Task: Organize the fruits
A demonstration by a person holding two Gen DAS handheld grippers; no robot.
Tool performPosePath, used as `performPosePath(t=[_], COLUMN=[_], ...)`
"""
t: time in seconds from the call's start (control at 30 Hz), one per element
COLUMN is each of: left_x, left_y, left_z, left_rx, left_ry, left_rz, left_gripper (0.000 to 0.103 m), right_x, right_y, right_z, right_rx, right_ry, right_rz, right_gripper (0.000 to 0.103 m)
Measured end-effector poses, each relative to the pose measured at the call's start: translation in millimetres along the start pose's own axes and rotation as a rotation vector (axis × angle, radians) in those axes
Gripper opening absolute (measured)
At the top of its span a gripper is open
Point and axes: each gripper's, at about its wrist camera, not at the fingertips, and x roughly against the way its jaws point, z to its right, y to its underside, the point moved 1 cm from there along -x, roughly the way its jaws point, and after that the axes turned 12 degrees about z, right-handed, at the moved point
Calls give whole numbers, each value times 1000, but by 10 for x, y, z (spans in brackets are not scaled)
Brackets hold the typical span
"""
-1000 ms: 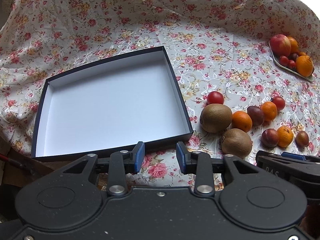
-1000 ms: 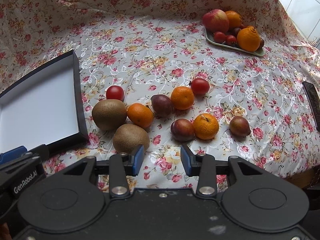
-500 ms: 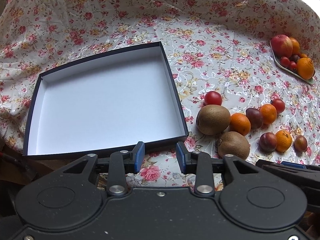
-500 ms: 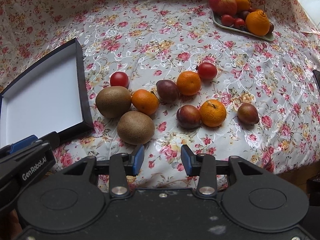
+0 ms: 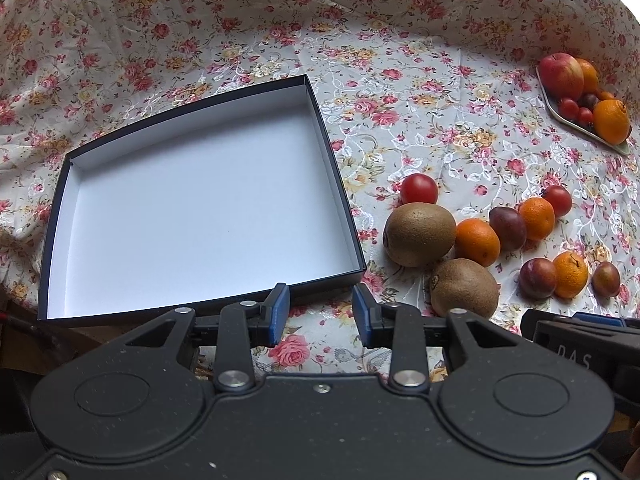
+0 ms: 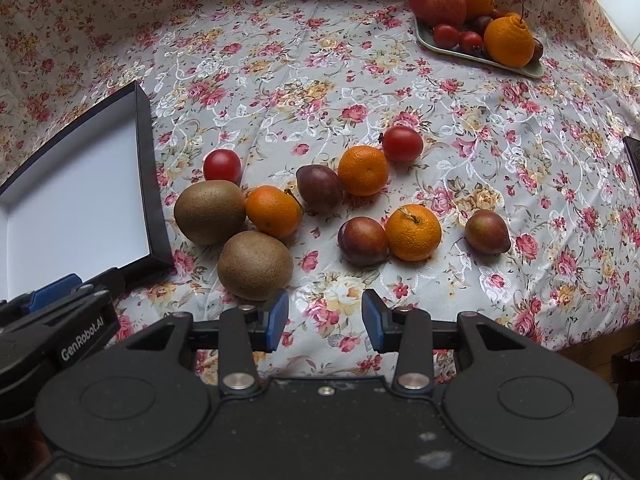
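Observation:
Loose fruit lies on the flowered cloth: two kiwis [image 6: 210,211] [image 6: 255,264], three mandarins [image 6: 274,211] [image 6: 363,170] [image 6: 413,233], three dark plums [image 6: 319,187] [image 6: 363,241] [image 6: 487,231] and two red tomatoes [image 6: 222,165] [image 6: 402,143]. A dark box with a white inside [image 5: 336,184] stands to their left, with nothing in it. My left gripper [image 5: 320,314] is open and empty over the box's near right corner. My right gripper [image 6: 325,322] is open and empty, just in front of the near kiwi.
A pale plate [image 6: 524,69] at the far right holds an apple, oranges and small red fruit. The cloth rises in folds behind. The table's front edge drops off at the lower right [image 6: 592,344]. A dark object [image 6: 634,156] shows at the right edge.
Both grippers have moved forward and closer to the table; the fruit and the box look larger. Nothing was picked up.

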Motion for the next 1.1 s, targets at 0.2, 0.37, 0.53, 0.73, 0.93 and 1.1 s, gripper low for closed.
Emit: performPosePath(t=[0.2, 0.37, 0.53, 0.73, 0.93, 1.1], left_x=[21, 50, 109, 185, 172, 112], left_y=[-1, -2, -6, -5, -11, 5], left_z=[27, 21, 64, 213, 337, 480], left_rx=[-6, 6, -5, -41, -24, -23], left_ry=[2, 3, -6, 13, 68, 88], left_rz=[2, 3, 27, 55, 29, -18], left_gripper=[43, 43, 43, 43, 43, 44], right_x=[18, 54, 98, 163, 191, 163], right_y=[3, 29, 39, 30, 88, 191], right_z=[-10, -36, 7, 201, 504, 857], right_rx=[9, 47, 49, -8, -60, -142], right_ry=[8, 20, 17, 22, 69, 99], right_rz=[7, 27, 49, 84, 105, 116], right_gripper=[41, 41, 41, 41, 41, 41])
